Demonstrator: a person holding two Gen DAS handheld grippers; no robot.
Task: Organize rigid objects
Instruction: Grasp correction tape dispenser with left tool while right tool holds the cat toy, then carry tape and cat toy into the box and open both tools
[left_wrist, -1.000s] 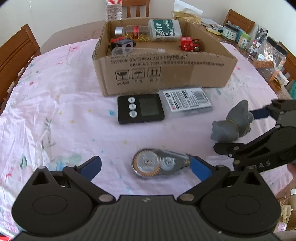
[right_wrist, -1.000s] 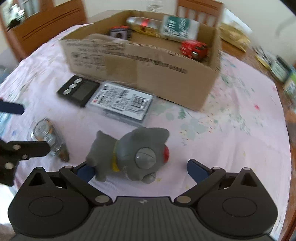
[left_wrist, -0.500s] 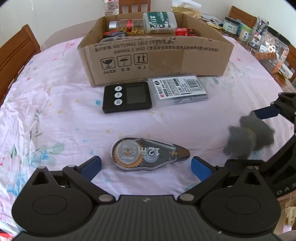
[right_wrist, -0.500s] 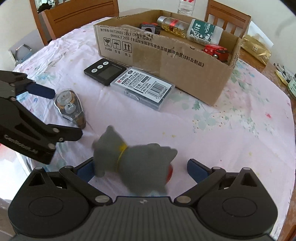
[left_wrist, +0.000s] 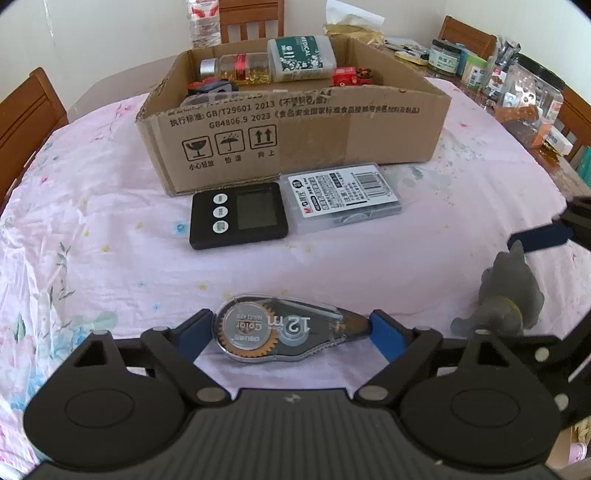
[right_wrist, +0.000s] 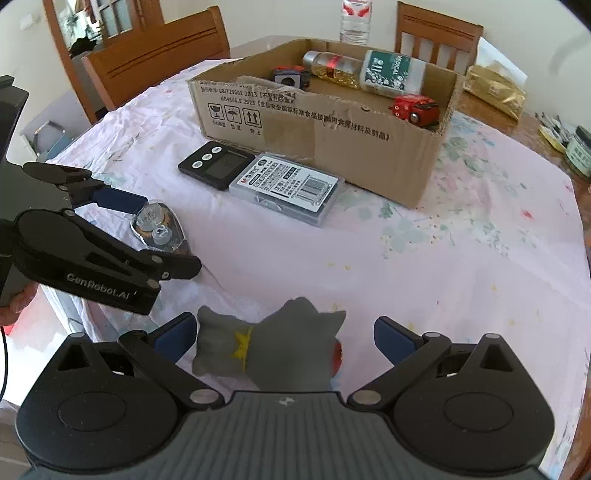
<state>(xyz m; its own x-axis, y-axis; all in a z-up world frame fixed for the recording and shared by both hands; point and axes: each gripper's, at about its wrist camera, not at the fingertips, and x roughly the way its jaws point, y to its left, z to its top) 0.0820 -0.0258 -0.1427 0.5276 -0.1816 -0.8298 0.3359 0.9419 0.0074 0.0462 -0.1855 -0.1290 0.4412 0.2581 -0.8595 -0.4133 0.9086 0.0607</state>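
A clear correction tape dispenser (left_wrist: 284, 332) lies on the pink tablecloth between the fingers of my left gripper (left_wrist: 291, 334), whose pads sit close to both its ends; it also shows in the right wrist view (right_wrist: 157, 227). A grey toy cat (right_wrist: 269, 347) sits between the open fingers of my right gripper (right_wrist: 284, 338); the left pad is near its rear, the right pad is apart. The cat also shows in the left wrist view (left_wrist: 506, 299). A cardboard box (left_wrist: 295, 125) holds bottles and red toys.
A black timer (left_wrist: 238, 216) and a clear labelled case (left_wrist: 341, 195) lie side by side in front of the box. Jars and packets (left_wrist: 517, 88) crowd the table's right side. Wooden chairs (right_wrist: 155, 59) stand around the table.
My left gripper has moved forward around the tape dispenser and narrowed onto it. My right gripper has drawn back with the grey cat between its fingers.
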